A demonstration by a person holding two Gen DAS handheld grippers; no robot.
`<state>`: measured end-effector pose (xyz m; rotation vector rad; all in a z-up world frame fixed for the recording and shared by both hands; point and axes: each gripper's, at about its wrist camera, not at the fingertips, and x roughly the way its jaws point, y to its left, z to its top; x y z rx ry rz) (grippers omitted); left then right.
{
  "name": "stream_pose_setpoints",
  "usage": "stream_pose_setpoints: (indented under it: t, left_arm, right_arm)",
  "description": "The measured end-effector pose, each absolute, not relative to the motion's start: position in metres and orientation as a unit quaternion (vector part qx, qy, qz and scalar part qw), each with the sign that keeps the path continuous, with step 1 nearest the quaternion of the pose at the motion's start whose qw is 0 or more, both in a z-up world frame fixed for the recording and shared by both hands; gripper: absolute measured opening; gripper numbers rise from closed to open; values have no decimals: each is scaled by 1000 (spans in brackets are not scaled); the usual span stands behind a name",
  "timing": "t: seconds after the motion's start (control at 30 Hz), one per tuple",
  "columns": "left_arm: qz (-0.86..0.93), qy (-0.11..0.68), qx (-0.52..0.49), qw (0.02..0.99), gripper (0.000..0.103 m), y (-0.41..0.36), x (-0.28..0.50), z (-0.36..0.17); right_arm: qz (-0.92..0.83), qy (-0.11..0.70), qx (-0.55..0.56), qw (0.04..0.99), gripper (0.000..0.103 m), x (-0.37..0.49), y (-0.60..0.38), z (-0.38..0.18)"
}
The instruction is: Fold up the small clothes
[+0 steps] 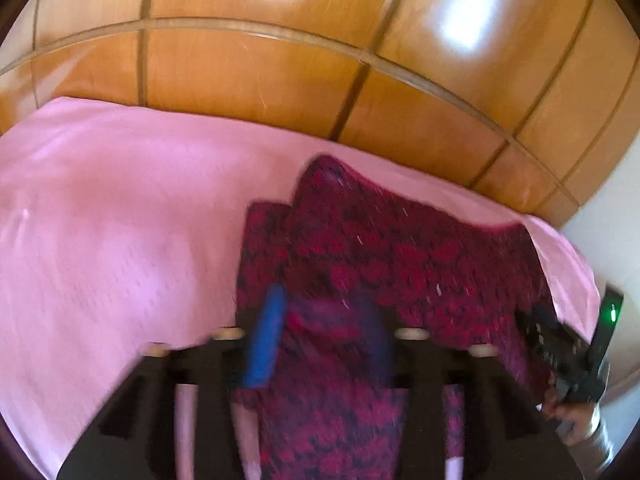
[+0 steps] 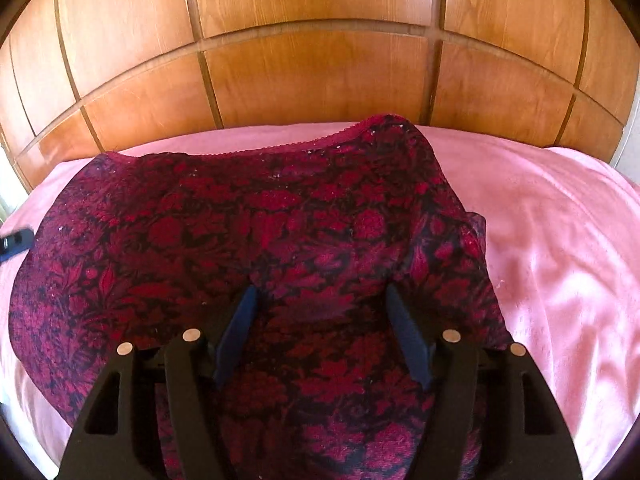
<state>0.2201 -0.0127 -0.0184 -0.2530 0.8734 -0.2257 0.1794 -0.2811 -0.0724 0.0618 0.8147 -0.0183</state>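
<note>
Straddling the red floral garment (image 2: pixel 280 220) on the pink sheet (image 2: pixel 560 240), left gripper (image 1: pixel 320 312) and right gripper (image 2: pixel 320 304) fingers are spread apart, gripping nothing

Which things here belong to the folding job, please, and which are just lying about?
Job: red floral garment; left gripper; right gripper.
Surroundings only: pink bedsheet; wooden headboard.

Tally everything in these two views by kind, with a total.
Red floral garment: 1
Pink bedsheet: 1
Wooden headboard: 1
Grippers: 2, left gripper and right gripper
Total: 5
</note>
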Motion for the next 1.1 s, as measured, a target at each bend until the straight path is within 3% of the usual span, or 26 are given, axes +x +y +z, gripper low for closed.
stream_pose_setpoints:
  t: [0.1, 0.2, 0.3, 0.37, 0.57, 0.77, 1.1]
  left_arm:
    - [-126, 435, -150, 879, 56, -6, 239, -25]
    - [-140, 448, -155, 869, 46, -4, 259, -30]
    - [-132, 465, -144, 863, 23, -6, 276, -41]
    - [-123, 466, -144, 864, 17, -5, 284, -46]
    - [-85, 475, -164, 860, 17, -7, 293, -73]
    - [-44, 426, -87, 900, 20, -27, 256, -34]
    - [-59, 368, -52, 926, 20, -42, 189, -3]
  right_arm:
    - [-9, 394, 33, 919, 66, 174, -280, -70]
    - [-9, 390, 31, 920, 66, 172, -279, -71]
    - [-9, 388, 32, 921, 67, 170, -279, -71]
    - [-10, 389, 33, 921, 67, 169, -279, -70]
    - [-9, 386, 28, 922, 68, 172, -278, -71]
    - [-8, 377, 32, 926, 68, 168, -279, -72]
    - [-5, 371, 42, 927, 68, 164, -281, -72]
